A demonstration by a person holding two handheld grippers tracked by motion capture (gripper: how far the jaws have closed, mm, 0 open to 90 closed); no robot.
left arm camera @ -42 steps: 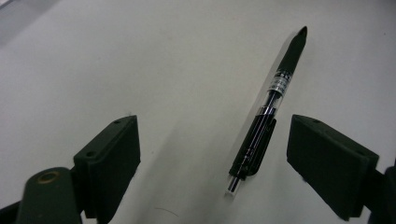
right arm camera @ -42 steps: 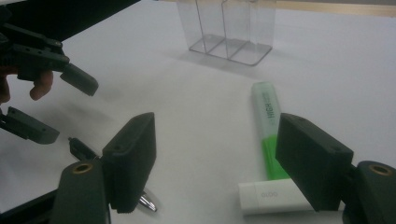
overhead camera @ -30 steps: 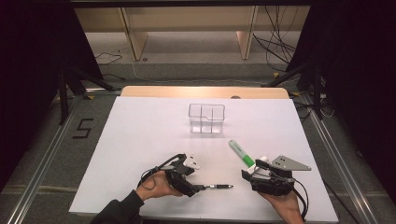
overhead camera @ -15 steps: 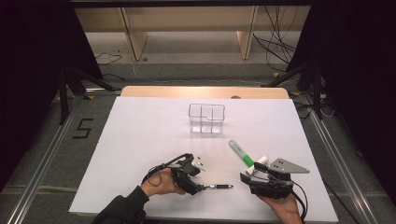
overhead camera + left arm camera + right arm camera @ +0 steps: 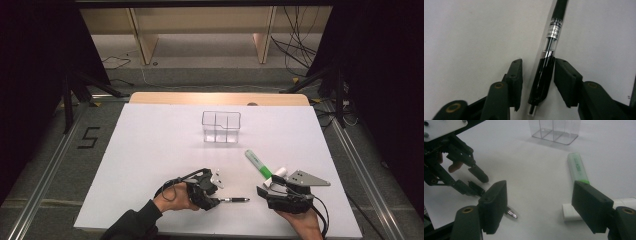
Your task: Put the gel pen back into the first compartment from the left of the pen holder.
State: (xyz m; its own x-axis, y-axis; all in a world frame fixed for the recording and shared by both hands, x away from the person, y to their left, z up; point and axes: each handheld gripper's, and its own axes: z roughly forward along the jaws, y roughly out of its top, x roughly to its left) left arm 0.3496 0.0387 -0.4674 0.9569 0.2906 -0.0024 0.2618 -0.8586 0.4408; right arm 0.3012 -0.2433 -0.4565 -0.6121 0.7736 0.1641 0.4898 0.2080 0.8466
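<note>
From up above the near edge, the high view looks forward and down across the whole white table, with the floor and wooden legs in the upper part of the frame. The clear divided box sits mid-frame, both hands low in the frame.

The left gripper view sits very close over the table, looking almost straight down between its own jaws at the black pen, which runs from bottom centre to the top edge.

The right gripper view rides low, looking across the tabletop: the box at top centre, the green highlighter at right, the left gripper at left. All three views share the pen area.
</note>
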